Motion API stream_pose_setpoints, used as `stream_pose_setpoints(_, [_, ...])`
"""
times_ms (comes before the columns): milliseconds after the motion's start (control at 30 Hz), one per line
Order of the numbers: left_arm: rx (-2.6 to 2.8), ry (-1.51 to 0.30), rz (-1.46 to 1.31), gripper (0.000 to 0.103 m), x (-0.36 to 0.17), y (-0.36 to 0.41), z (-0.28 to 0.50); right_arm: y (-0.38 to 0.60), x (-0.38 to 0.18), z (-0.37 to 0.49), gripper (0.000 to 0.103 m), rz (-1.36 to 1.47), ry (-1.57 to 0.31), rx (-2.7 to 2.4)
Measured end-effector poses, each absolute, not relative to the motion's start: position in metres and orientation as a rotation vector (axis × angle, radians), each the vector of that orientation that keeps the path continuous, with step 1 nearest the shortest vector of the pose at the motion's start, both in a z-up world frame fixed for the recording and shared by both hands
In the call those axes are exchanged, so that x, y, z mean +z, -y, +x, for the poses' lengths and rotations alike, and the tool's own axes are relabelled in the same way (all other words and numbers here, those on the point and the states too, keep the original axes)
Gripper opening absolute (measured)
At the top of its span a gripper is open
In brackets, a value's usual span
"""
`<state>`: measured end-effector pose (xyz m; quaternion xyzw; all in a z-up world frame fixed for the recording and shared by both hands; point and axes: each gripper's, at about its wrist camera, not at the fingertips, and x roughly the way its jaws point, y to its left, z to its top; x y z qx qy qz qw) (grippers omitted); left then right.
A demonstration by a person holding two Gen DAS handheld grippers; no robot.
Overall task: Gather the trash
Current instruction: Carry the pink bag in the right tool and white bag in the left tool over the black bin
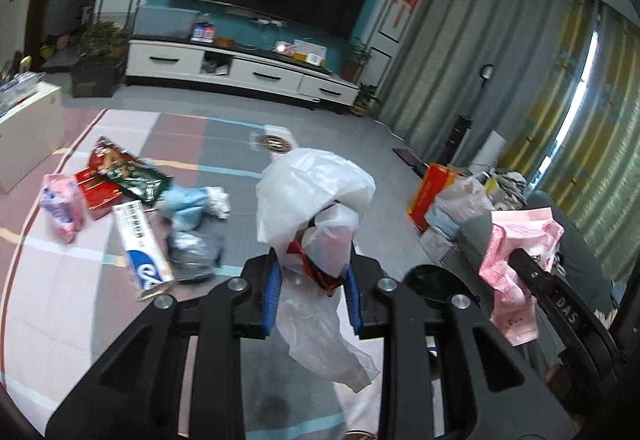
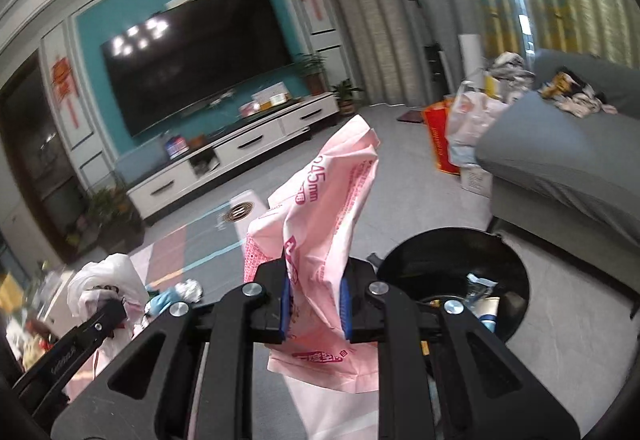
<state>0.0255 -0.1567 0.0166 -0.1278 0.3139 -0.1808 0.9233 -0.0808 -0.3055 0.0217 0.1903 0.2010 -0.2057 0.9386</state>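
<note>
While more wrappers (image 1: 120, 175) lie on the floor mat (image 1: 60, 280), the left gripper (image 1: 312, 280) is raised, its fingers clamped on a white plastic bag (image 1: 316, 191). Rightward, the right gripper (image 2: 316, 304) pinches a pink wrapper (image 2: 320, 207) beside the black bin (image 2: 452, 264), which holds some scraps.
</note>
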Motion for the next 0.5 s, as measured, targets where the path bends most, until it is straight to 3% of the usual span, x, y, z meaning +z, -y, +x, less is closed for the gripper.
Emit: stream_pose_setpoints(500, [-0.525,-0.697,-0.182,0.028,0.009,0.24,0.019,0.376,-0.005,-0.118,0.02,0.516,-0.397,-0.572])
